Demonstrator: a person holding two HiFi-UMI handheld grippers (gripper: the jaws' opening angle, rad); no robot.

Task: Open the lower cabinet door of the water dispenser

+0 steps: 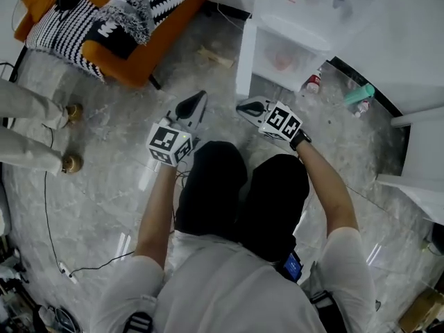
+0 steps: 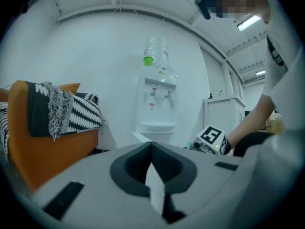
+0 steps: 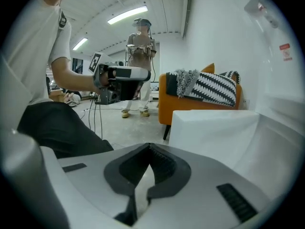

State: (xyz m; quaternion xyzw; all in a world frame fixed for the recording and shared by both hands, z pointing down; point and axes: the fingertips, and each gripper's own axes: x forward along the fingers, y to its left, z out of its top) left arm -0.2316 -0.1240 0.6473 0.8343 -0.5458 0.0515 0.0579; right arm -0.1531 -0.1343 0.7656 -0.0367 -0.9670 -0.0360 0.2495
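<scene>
The white water dispenser (image 1: pixel 316 9) stands on the floor ahead of me, with a bottle (image 2: pixel 155 51) on top. Its lower cabinet door (image 1: pixel 244 57) is swung out to the left, and the inside of the cabinet (image 1: pixel 281 55) shows. My left gripper (image 1: pixel 202 96) and right gripper (image 1: pixel 239 105) hover side by side over my knees, short of the door and touching nothing. In the left gripper view the jaws (image 2: pixel 151 146) meet with nothing between them. In the right gripper view the jaws (image 3: pixel 149 148) are shut and empty, and the door panel (image 3: pixel 214 128) lies close on the right.
An orange sofa (image 1: pixel 139 55) with a black-and-white blanket (image 1: pixel 69 26) stands to the left. Another person's legs (image 1: pixel 28 134) stand at the far left. A cable (image 1: pixel 48 207) runs across the floor. A small bottle (image 1: pixel 313 82) and a teal one (image 1: pixel 361 94) lie right of the dispenser.
</scene>
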